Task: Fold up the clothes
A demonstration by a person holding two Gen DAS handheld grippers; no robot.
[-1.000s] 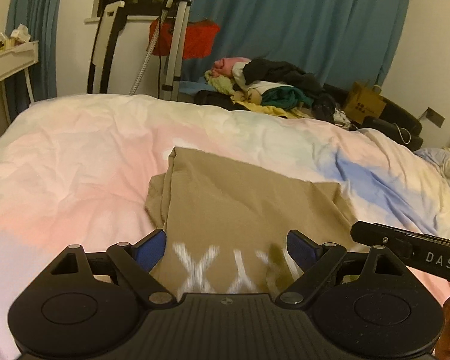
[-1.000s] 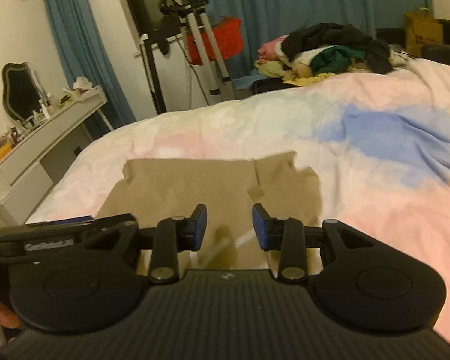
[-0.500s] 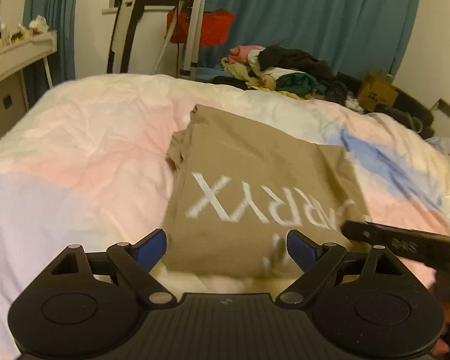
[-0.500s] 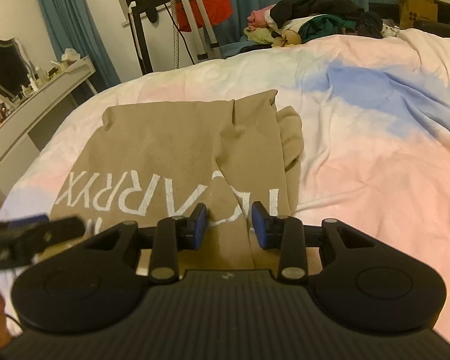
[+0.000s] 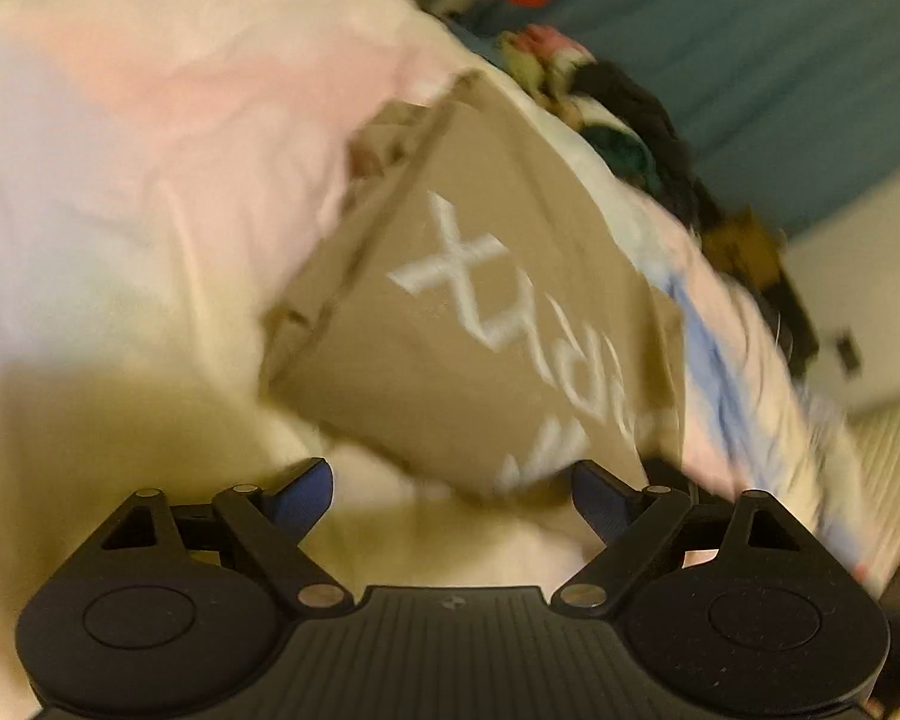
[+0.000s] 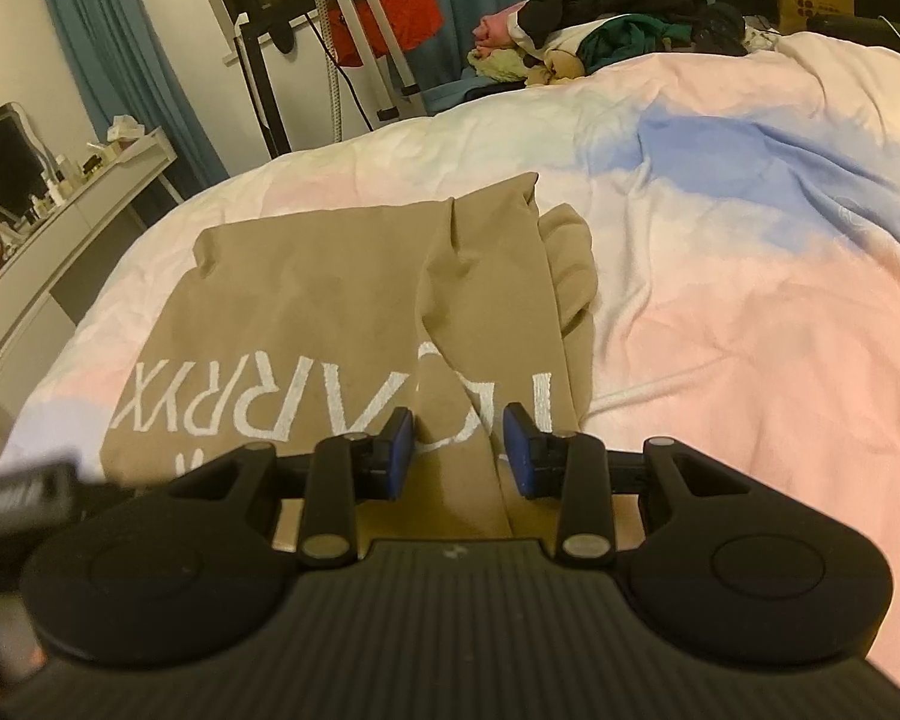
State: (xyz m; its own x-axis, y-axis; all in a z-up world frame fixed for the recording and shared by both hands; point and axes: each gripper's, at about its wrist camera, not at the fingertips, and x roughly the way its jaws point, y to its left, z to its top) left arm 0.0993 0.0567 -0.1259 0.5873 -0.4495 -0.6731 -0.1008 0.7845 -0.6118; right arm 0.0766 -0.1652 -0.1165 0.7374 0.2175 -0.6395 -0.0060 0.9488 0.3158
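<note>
A tan T-shirt [image 6: 330, 300] with white lettering lies partly folded on the bed, one side panel turned over with a bunched sleeve at its right. My right gripper [image 6: 459, 450] hovers over the shirt's near edge, open by a narrow gap, with a cloth ridge running under the gap. In the blurred, tilted left wrist view the same T-shirt [image 5: 480, 312] fills the middle. My left gripper [image 5: 453, 498] is wide open just short of the near hem, holding nothing. A blurred black part of the left gripper [image 6: 24, 486] shows at the right wrist view's left edge.
A pastel pink, white and blue duvet [image 6: 750, 300] covers the bed. A pile of mixed clothes [image 6: 606, 18] sits at the far end. A white dresser [image 6: 72, 204] with a mirror stands left, and a metal stand [image 6: 360, 30] stands behind the bed.
The left wrist view has rolled sharply and blurred as the left gripper swings near the shirt's hem. The right gripper has edged slightly closer over the shirt. Both finger gaps are unchanged.
</note>
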